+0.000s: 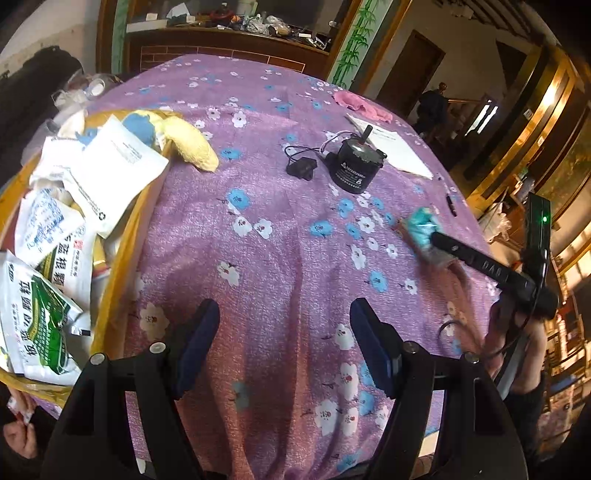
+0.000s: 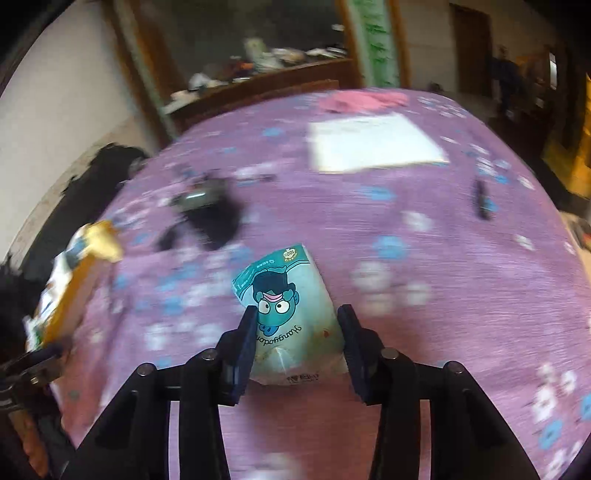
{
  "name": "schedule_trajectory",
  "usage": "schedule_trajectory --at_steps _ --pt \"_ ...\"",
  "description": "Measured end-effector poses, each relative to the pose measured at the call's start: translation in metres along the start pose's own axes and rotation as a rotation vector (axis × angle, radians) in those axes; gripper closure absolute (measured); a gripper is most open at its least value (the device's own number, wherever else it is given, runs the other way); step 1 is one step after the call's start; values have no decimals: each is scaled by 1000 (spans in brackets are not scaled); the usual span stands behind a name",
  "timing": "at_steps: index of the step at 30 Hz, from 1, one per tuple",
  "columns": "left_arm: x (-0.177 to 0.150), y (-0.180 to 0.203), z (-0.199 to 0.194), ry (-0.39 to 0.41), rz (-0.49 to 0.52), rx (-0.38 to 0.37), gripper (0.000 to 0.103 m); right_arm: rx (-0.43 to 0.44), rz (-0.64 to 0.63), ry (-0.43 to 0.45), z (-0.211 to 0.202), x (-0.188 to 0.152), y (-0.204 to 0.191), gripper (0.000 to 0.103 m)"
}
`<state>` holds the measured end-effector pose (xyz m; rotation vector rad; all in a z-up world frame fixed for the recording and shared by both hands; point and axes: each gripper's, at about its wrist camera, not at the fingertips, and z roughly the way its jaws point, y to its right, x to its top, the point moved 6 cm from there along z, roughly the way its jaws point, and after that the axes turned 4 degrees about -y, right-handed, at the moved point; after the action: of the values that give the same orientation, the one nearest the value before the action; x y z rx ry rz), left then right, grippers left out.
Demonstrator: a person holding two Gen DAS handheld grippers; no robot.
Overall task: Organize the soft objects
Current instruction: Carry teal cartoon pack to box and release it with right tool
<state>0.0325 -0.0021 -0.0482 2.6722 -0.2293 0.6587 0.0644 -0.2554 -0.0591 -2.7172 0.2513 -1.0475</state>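
My right gripper (image 2: 297,325) is shut on a teal tissue pack (image 2: 286,295) with a cartoon face and holds it above the purple flowered tablecloth (image 2: 424,295). In the left wrist view the same pack (image 1: 423,229) sits in the right gripper's fingers (image 1: 480,264) at the right. My left gripper (image 1: 284,328) is open and empty over the cloth. A yellow basket (image 1: 122,266) at the left holds several white packets (image 1: 107,173) and a yellow and blue plush toy (image 1: 184,142). A pink cloth (image 1: 360,103) lies at the far side.
A black motor (image 1: 354,164) with a wired plug (image 1: 301,168) stands mid-table. A white paper sheet (image 1: 399,147) lies beyond it, and a black pen (image 2: 480,199) lies to the right. A cluttered wooden counter (image 1: 229,33) stands behind the table.
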Motion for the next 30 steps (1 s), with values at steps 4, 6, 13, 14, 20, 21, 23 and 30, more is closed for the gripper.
schedule_trajectory --at_steps 4,6,13,14,20,21,23,30 --pt "0 -5 -2 -4 -40 -72 30 162 -66 -15 -1 -17 -59 66" --pt "-1 -9 -6 -2 -54 -103 30 226 -121 -24 -4 -24 -87 66" --pt "4 -20 -15 34 -130 -204 30 427 -200 -50 -13 -43 -143 68" --pt "5 -20 -17 43 -135 -223 31 431 -206 -52 -14 -45 -145 68" --pt "8 -33 -31 66 -172 -268 65 541 -228 -67 -21 -49 -163 70" --pt "10 -36 -36 77 -179 -257 65 534 -241 -61 -21 -47 -168 70" --pt "16 -48 -50 119 -194 -227 69 556 -248 -63 -21 -44 -180 71" --pt "35 -104 -82 209 -277 -176 72 608 -334 -46 -3 -16 -240 71"
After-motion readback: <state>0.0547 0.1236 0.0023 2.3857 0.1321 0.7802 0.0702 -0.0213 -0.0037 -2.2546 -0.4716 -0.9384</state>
